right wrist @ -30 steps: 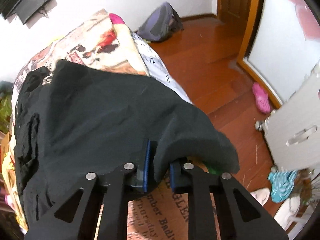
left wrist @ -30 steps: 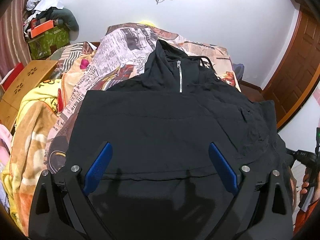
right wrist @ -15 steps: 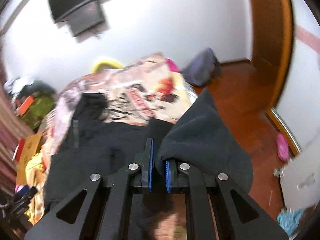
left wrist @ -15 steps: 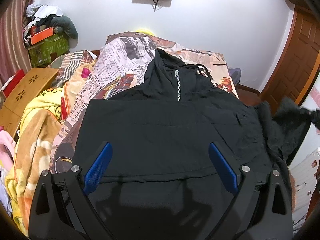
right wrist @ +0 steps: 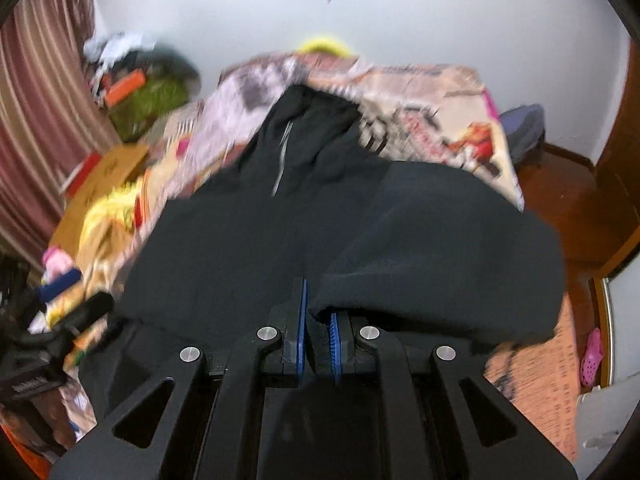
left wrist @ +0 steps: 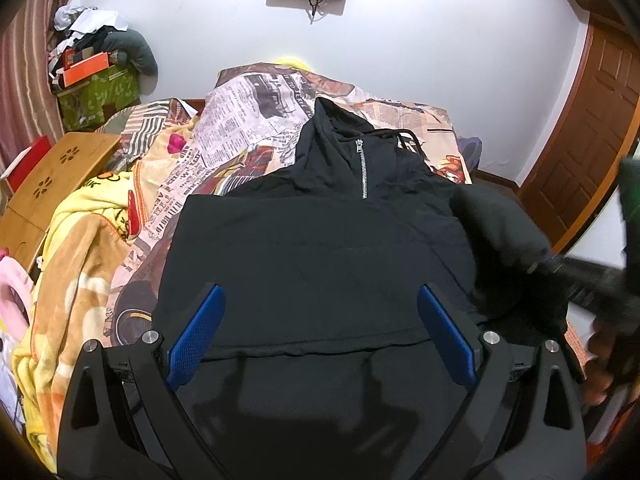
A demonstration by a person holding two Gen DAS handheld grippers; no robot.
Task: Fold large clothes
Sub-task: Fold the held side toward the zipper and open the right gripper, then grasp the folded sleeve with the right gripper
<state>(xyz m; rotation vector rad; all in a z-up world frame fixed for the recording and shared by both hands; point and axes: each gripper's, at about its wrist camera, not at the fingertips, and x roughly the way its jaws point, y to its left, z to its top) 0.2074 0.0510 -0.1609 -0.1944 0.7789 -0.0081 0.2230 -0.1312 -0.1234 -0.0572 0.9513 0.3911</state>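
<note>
A black hooded jacket (left wrist: 320, 248) with a short silver zip lies spread front-up on the bed, hood toward the far wall. My left gripper (left wrist: 320, 312) hovers open over its lower hem with only flat cloth beneath the blue pads. My right gripper (right wrist: 318, 312) is shut on the jacket's right sleeve (right wrist: 440, 248), which arches up in a fold over the right side of the body. In the left wrist view that lifted sleeve (left wrist: 500, 232) bulges at the right, with the blurred right gripper (left wrist: 548, 266) gripping its end.
A newspaper-print bedsheet (left wrist: 256, 120) covers the bed; a yellow and orange blanket (left wrist: 80, 264) is bunched on its left. A wooden lap table (left wrist: 52, 176) and a cluttered green box (left wrist: 100, 92) stand at the left. Wooden floor (right wrist: 568, 200) and a door lie to the right.
My right gripper has carried the sleeve up and leftward from the bed's right edge over the jacket body, rolling as it went. The left gripper has stayed open over the hem.
</note>
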